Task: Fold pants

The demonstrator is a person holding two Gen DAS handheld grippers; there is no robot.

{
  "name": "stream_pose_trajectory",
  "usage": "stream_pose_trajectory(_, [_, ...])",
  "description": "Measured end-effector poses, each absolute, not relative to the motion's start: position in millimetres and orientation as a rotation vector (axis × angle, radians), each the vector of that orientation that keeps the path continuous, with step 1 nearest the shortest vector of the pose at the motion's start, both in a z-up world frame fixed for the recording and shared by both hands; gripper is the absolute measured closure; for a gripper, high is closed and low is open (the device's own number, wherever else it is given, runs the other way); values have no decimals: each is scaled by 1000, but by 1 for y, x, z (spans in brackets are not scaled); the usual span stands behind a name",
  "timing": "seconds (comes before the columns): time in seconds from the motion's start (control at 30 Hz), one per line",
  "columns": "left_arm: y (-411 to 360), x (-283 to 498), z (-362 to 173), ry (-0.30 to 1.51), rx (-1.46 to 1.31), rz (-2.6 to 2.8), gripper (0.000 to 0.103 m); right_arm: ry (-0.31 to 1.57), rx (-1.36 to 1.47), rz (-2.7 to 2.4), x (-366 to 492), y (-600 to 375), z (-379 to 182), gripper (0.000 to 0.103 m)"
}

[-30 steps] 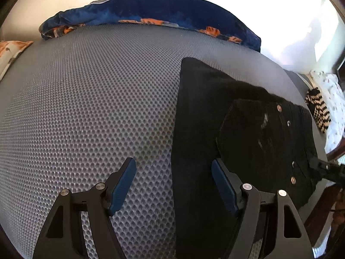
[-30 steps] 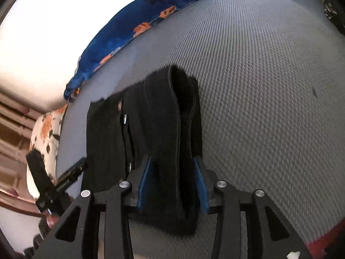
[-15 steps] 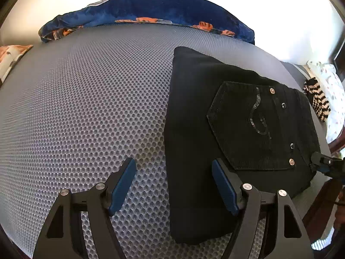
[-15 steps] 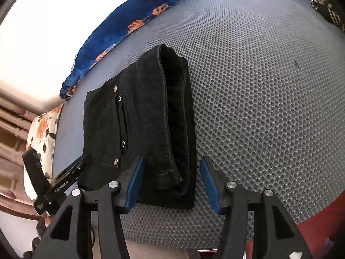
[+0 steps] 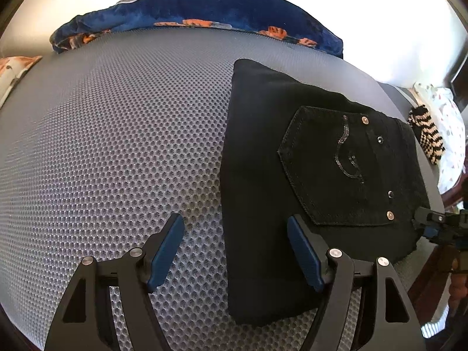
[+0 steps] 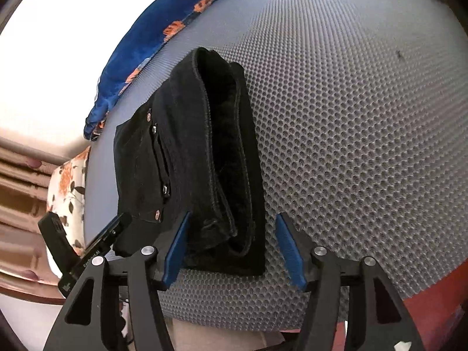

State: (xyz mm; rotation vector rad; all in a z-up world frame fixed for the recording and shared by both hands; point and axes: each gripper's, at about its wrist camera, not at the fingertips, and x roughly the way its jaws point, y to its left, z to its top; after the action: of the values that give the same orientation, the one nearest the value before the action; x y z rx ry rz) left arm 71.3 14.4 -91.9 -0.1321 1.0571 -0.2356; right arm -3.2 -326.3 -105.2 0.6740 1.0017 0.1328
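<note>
**Item: folded black denim pants, release stage**

Black denim pants [image 5: 263,181], folded into a thick rectangular stack, back pocket with sequin stitching and copper rivets uppermost. They lie flat on the grey honeycomb-mesh mattress cover [image 5: 117,146], at 3 o'clock in the left wrist view and 10 o'clock in the right.

Right gripper [image 6: 231,245]: jaws have just been opening; the stack's layered end sits between the blue pads, neither pad pressing it. Nothing held.

Left gripper [image 5: 235,251]: jaws wide, empty, straddling the stack's left edge above the mesh.

Handling note: the fold looks complete. Best practice is probably to finish spreading the right jaws before drawing back, so no pad snags the loose layers.

Surroundings: dark blue velvet blanket with orange flowers [image 5: 204,11] at 12 o'clock; black-and-cream striped knit item [image 5: 427,137] at 3 o'clock.
</note>
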Motion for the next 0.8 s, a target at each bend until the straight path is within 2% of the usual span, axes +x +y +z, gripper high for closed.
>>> stream_pose_trajectory(0.3, [10,74,-91,1081,-162,-337,31,995,656,189,13,-327,-110,49])
stream_pose_trajectory(0.4, [2,71,-89,1077,-163,-368,47,994,641,195,18,-323,-110,51])
stream_pose_trajectory(0.43, [1,71,-89,1072,-164,-358,49,993,633,196,19,-322,-109,58])
stream_pose_trajectory(0.63, [1,69,-86,1060,-159,-315,67,987,575,208,27,-310,-107,67])
stream_pose_trajectory(0.8, [4,60,-85,1058,-159,-295,70,988,522,211,38,-300,-103,68])
